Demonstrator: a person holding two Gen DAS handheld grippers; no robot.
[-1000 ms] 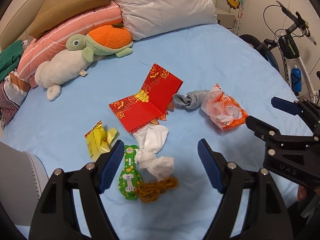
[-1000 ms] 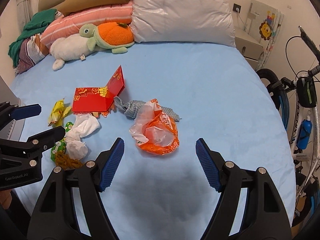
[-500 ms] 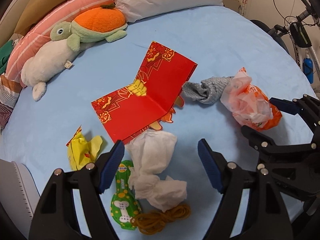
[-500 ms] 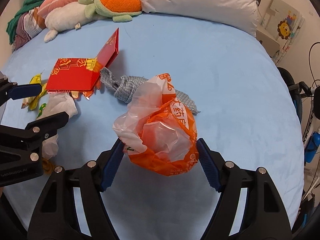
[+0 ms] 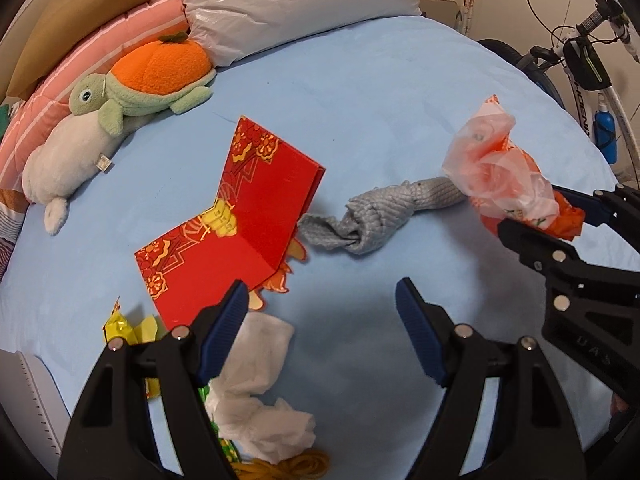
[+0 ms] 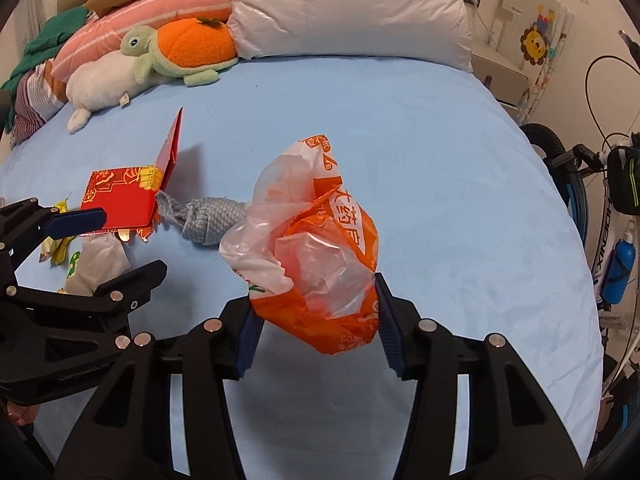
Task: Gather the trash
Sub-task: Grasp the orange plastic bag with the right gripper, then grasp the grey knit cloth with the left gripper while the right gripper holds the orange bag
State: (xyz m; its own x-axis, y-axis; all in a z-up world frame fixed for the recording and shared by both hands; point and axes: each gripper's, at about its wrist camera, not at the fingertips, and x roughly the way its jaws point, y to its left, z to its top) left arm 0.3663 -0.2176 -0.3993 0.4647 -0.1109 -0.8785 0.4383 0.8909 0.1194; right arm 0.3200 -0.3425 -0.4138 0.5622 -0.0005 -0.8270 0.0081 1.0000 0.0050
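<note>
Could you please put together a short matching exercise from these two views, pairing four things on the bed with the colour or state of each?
Things:
1. plastic bag
2. knotted cloth
3. folded card
4. tissue

Descriptions:
A. red with gold patterns, standing half open on the sheet
B. white and crumpled, partly behind the left claw's finger
C. orange and clear, between the pads of the right claw, whose jaws are closing on it
D. grey, lying between the card and the bag

Pairs: 1-C, 2-D, 3-A, 4-B
</note>
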